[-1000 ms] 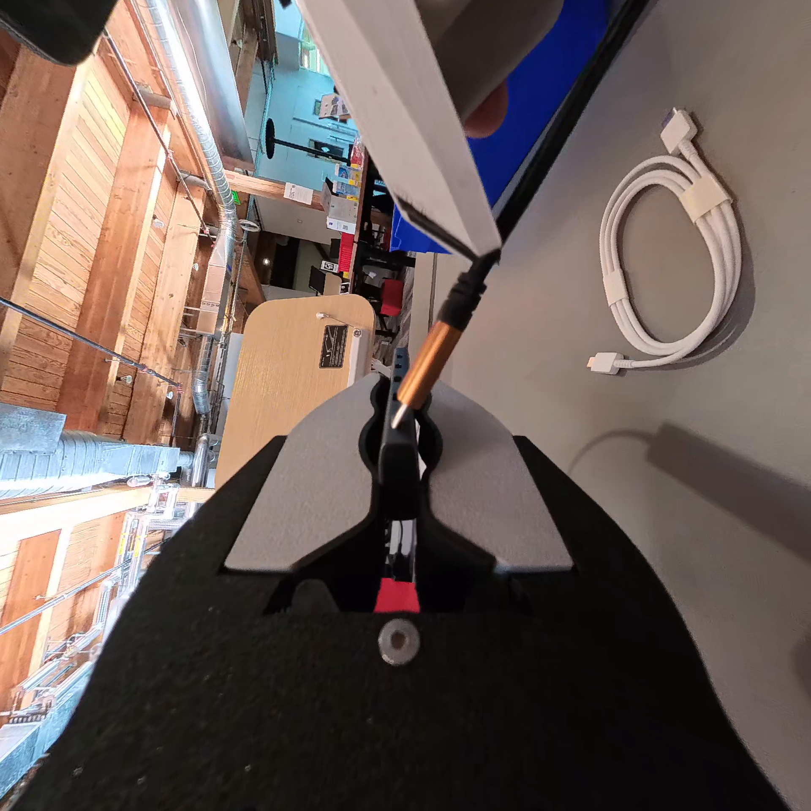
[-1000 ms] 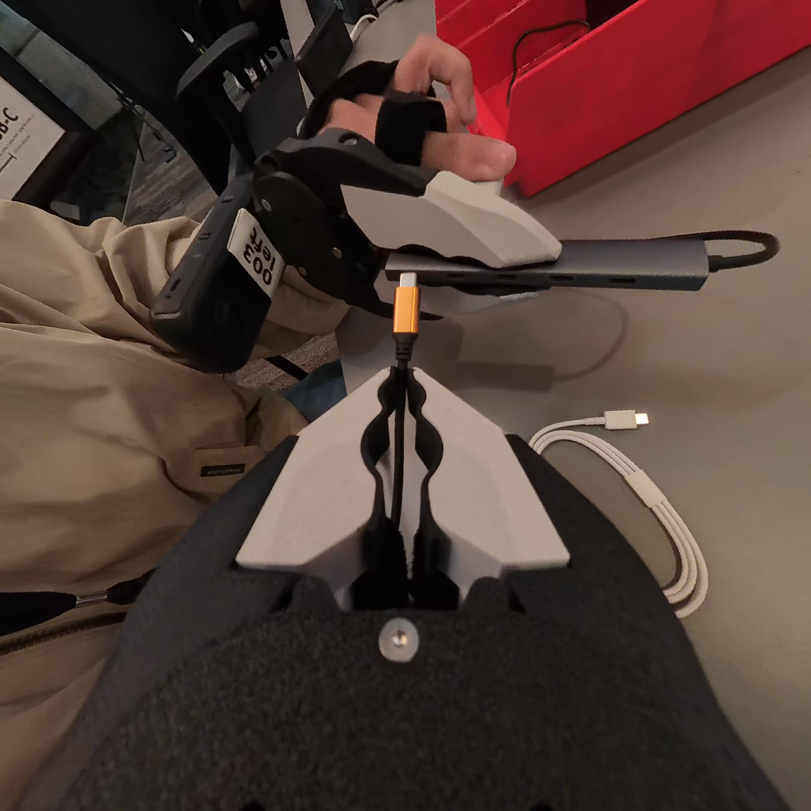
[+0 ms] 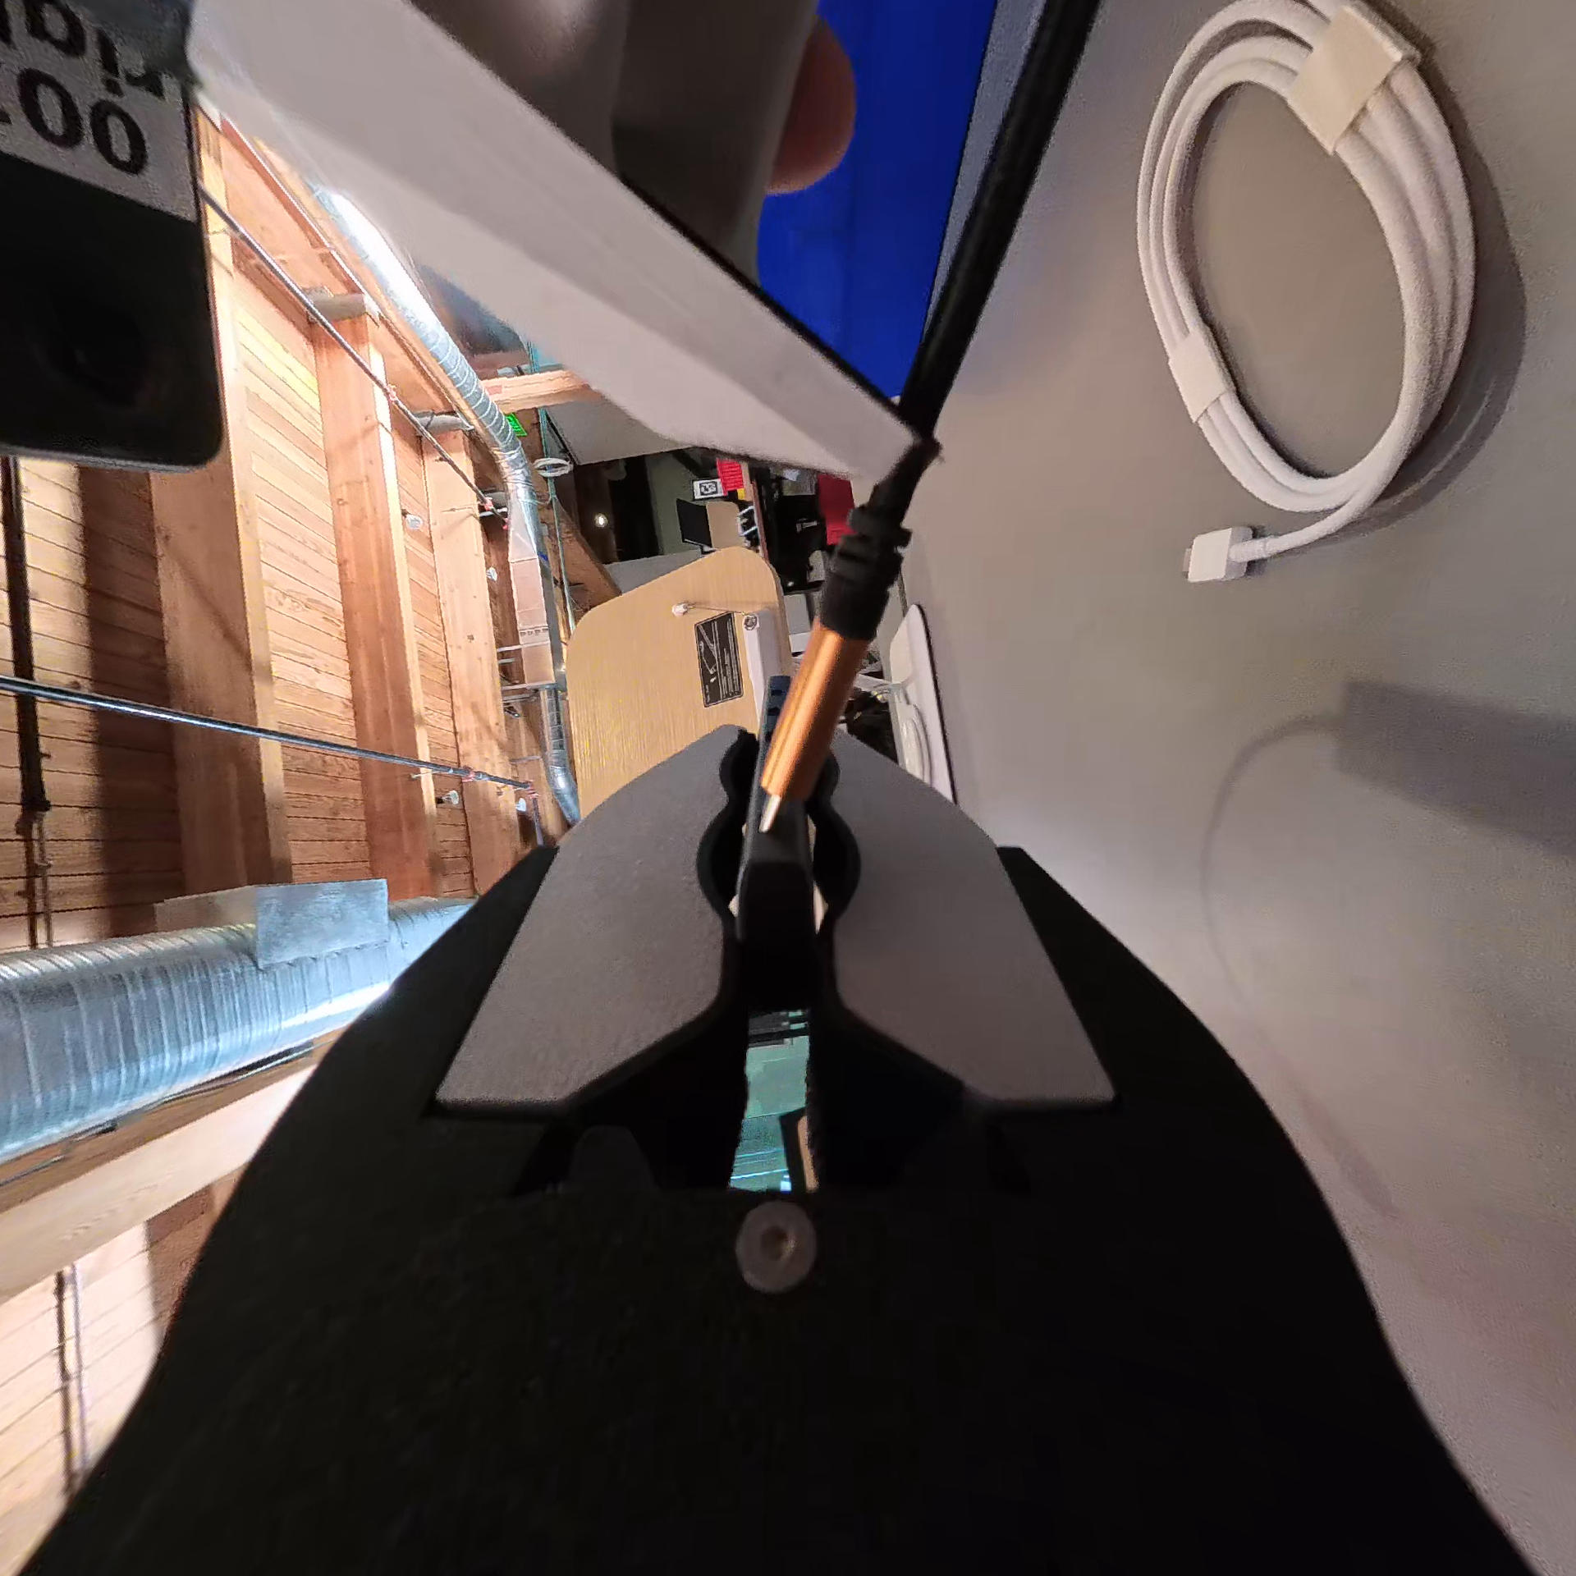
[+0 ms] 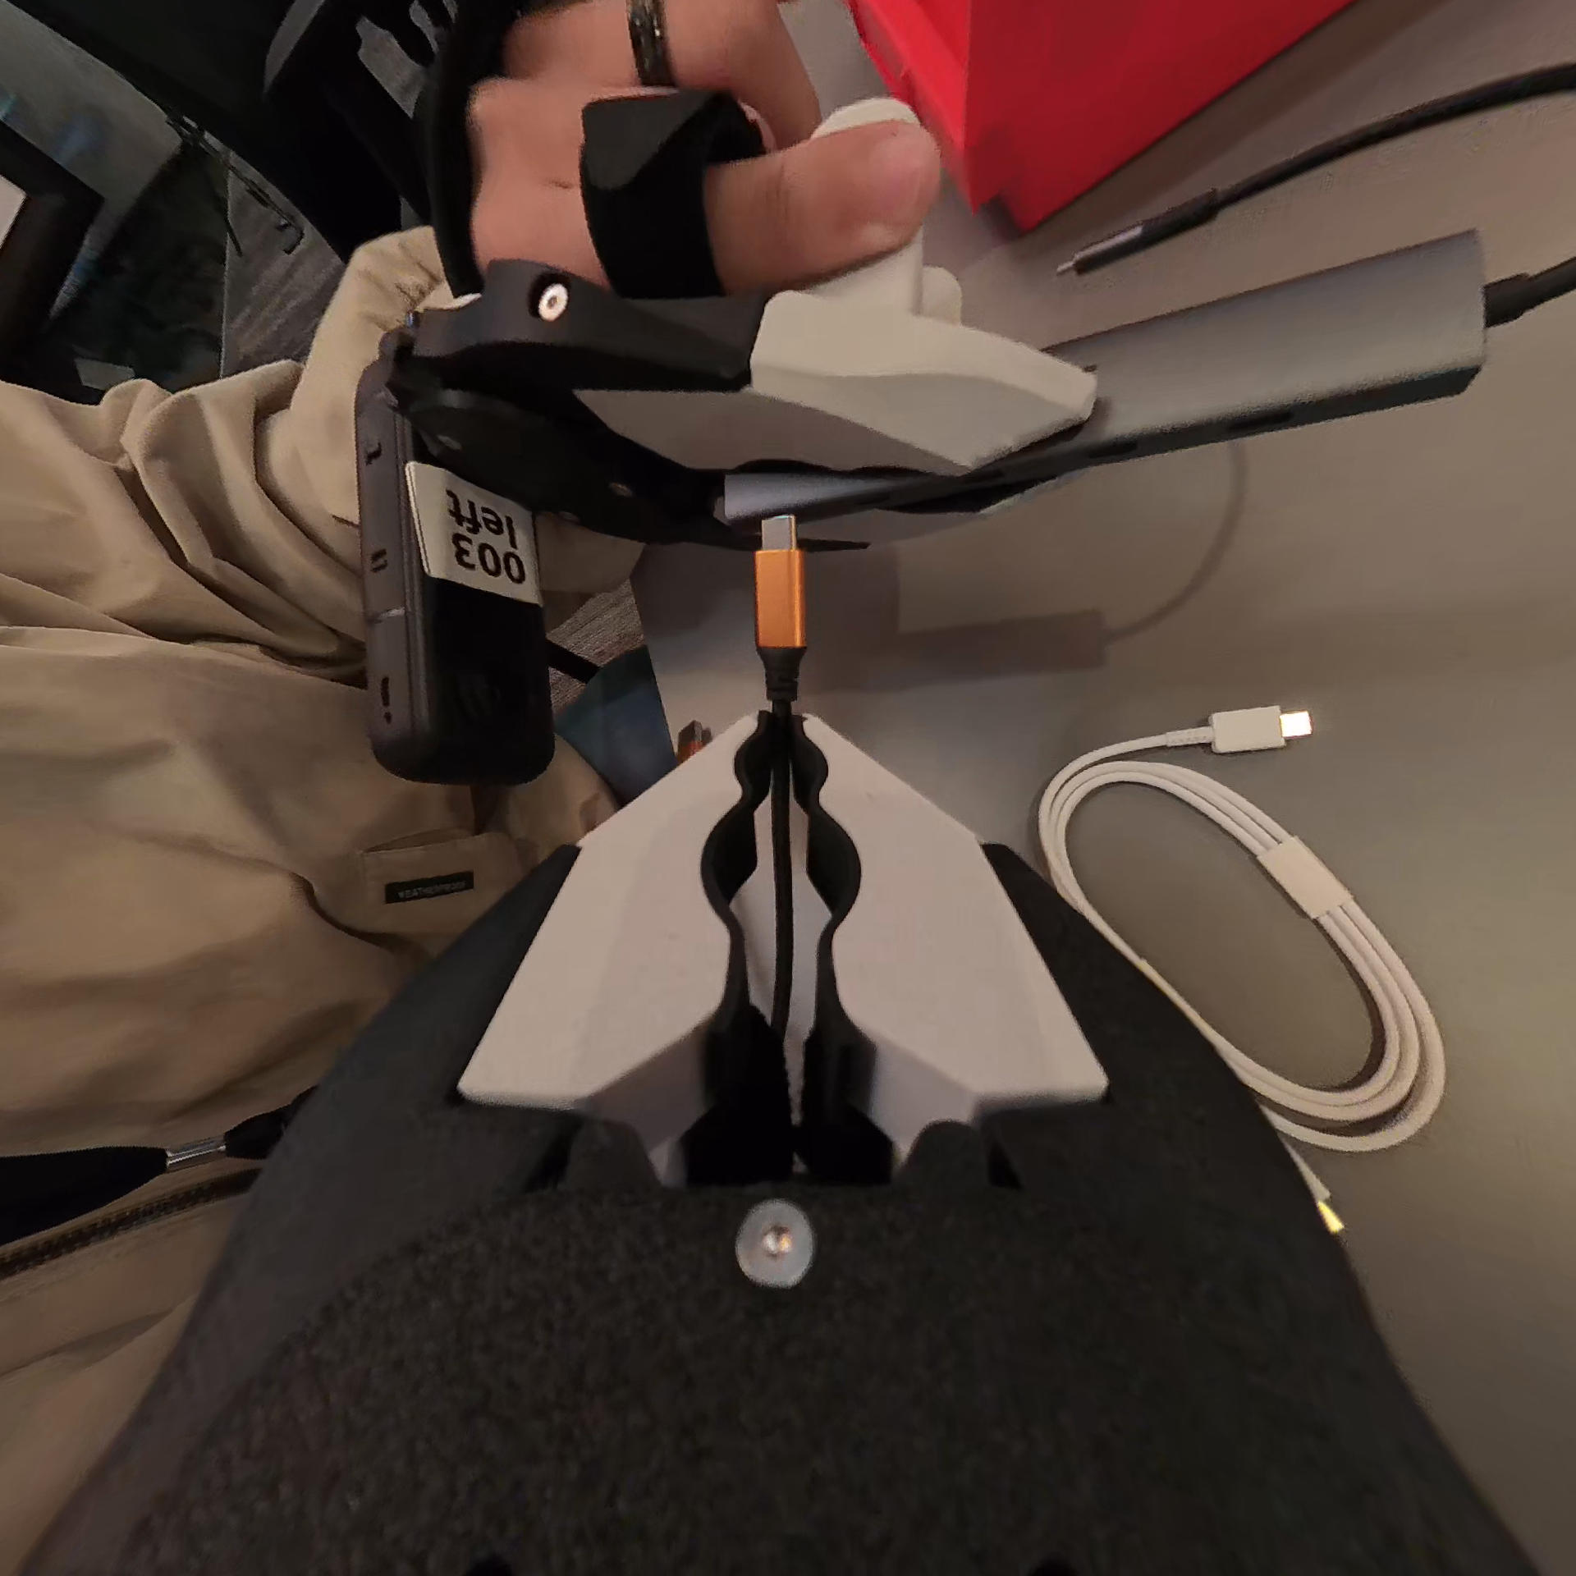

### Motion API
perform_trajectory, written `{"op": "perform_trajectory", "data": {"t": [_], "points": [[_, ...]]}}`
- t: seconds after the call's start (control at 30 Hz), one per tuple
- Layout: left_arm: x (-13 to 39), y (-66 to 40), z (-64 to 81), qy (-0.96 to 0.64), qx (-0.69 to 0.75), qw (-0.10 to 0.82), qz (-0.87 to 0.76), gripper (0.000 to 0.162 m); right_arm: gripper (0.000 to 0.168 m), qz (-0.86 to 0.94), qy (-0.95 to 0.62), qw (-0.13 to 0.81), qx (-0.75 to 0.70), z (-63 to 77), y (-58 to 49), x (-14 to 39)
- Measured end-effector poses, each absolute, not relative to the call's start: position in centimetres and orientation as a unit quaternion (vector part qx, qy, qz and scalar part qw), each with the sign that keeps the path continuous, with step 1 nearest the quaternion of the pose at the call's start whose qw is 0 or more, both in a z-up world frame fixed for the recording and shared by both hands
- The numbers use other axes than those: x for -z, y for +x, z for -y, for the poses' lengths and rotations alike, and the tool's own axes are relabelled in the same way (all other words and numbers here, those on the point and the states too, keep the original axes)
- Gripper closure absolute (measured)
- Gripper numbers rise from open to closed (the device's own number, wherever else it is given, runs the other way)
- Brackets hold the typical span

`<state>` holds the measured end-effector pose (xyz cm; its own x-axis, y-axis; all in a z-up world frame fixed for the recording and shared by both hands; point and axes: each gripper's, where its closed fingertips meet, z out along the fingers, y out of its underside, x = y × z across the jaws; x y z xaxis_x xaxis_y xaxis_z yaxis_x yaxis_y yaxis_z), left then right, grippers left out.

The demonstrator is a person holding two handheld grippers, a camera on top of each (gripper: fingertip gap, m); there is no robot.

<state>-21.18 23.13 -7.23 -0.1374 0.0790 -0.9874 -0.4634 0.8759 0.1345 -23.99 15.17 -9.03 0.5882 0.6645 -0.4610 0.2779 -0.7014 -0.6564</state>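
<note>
My right gripper (image 4: 778,721) is shut on a thin black cable (image 4: 780,853) that ends in an orange USB-C plug (image 4: 778,597). The plug's metal tip sits right at the long side of a flat grey hub (image 4: 1194,375); I cannot tell if it is in a port. My left gripper (image 4: 1049,426) is shut on that hub and holds it above the table, slightly tilted. In the left wrist view the left gripper (image 3: 776,750) clamps the hub (image 3: 772,878) edge-on. There the orange plug (image 3: 797,725) comes in from above, under the right gripper's white finger (image 3: 546,256).
A coiled white cable (image 4: 1237,921) lies on the grey table (image 4: 1322,597) at the right; it also shows in the left wrist view (image 3: 1322,256). A red bin (image 4: 1066,85) and a loose black cable end (image 4: 1134,239) lie behind. A person's beige jacket (image 4: 170,767) is at the left. Left tips to right tips: about 8 cm.
The two grippers have come closer together and the hub now tilts. The plug stays at the hub's side, with its metal tip more exposed below the edge.
</note>
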Motion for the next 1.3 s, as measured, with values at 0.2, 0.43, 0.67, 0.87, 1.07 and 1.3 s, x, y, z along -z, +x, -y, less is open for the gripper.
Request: {"op": "perform_trajectory", "data": {"t": [0.2, 0.43, 0.67, 0.87, 1.07, 1.3], "points": [[7.6, -21.2, -23.2, -0.099, -0.253, 0.632, -0.725, 0.151, 0.167, 0.281, -0.85, 0.277, -0.35, -15.4, -23.7, 9.0], [7.6, -21.3, -23.9, -0.147, -0.225, 0.638, -0.721, 0.151, 0.166, 0.318, -0.83, 0.332, -0.316, -16.3, -23.3, 8.2], [6.7, -21.6, -25.4, -0.305, -0.112, 0.666, -0.672, 0.151, 0.165, 0.324, -0.76, 0.476, -0.303, -18.4, -23.5, 4.9], [6.7, -21.7, -25.7, -0.327, -0.105, 0.662, -0.666, 0.15, 0.165, 0.322, -0.736, 0.515, -0.299, -18.8, -23.6, 4.1], [6.9, -21.7, -25.6, -0.335, -0.117, 0.656, -0.666, 0.151, 0.165, 0.32, -0.748, 0.511, -0.278, -18.9, -23.6, 4.0], [6.9, -21.7, -25.6, -0.352, -0.111, 0.655, -0.659, 0.151, 0.165, 0.306, -0.749, 0.515, -0.283, -19.1, -23.6, 4.1]]}}
